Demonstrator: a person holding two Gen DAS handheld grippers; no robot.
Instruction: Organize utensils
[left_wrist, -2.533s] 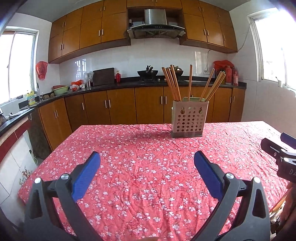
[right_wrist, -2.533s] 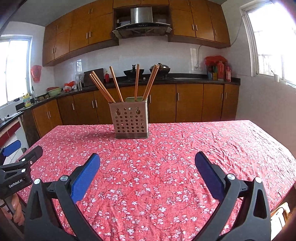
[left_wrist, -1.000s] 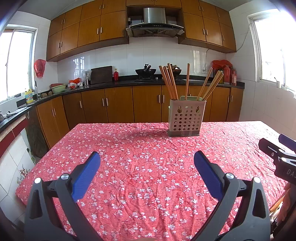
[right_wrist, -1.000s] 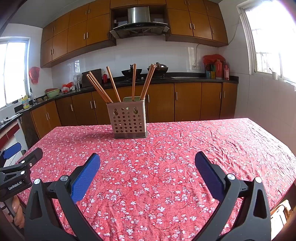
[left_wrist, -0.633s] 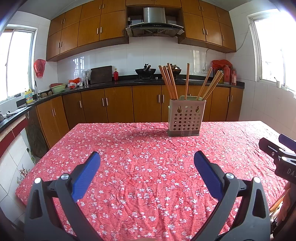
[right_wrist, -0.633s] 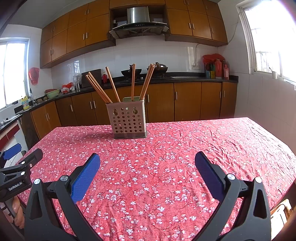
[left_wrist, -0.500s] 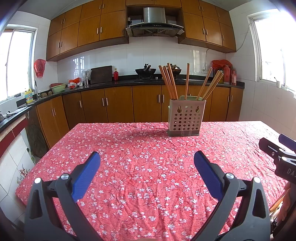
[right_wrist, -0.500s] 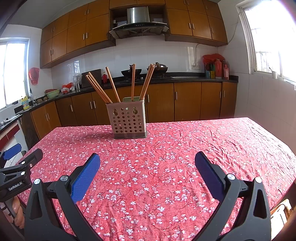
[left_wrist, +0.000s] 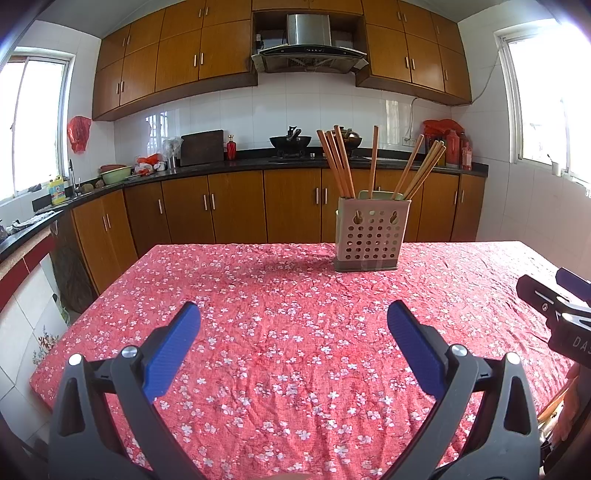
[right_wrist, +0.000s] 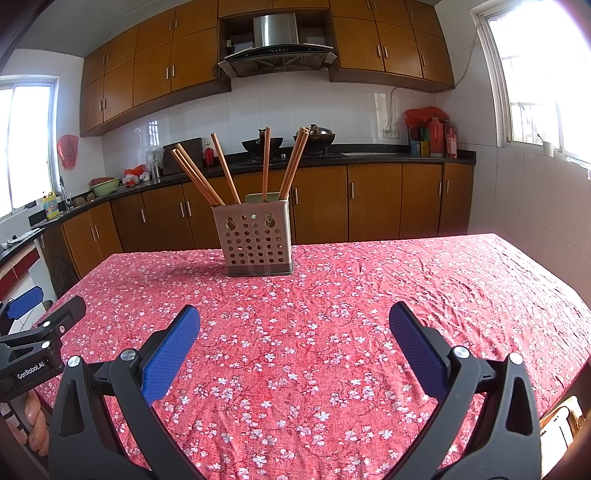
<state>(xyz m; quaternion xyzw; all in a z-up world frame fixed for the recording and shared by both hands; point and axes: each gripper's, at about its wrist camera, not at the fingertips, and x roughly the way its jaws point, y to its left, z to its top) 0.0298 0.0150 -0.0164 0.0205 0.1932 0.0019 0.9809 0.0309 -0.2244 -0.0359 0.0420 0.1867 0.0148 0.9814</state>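
Observation:
A beige perforated utensil holder (left_wrist: 371, 236) stands upright near the far edge of the table, also in the right wrist view (right_wrist: 255, 240). Several wooden chopsticks (left_wrist: 341, 162) (right_wrist: 199, 177) stand in it, leaning outward. My left gripper (left_wrist: 293, 325) is open and empty, held above the near part of the table, well short of the holder. My right gripper (right_wrist: 294, 326) is open and empty, beside the left one. Each gripper shows at the edge of the other's view.
The table wears a red floral cloth (left_wrist: 295, 295) (right_wrist: 369, 295). Behind it run wooden kitchen cabinets (left_wrist: 236, 206) and a dark counter with woks (left_wrist: 290, 140), bottles (right_wrist: 432, 140) and a cutting board. Windows are at both sides.
Both views have shifted only slightly since 2.5 s ago; the holder sits a little lower-left in frame. Both grippers stay open and empty.

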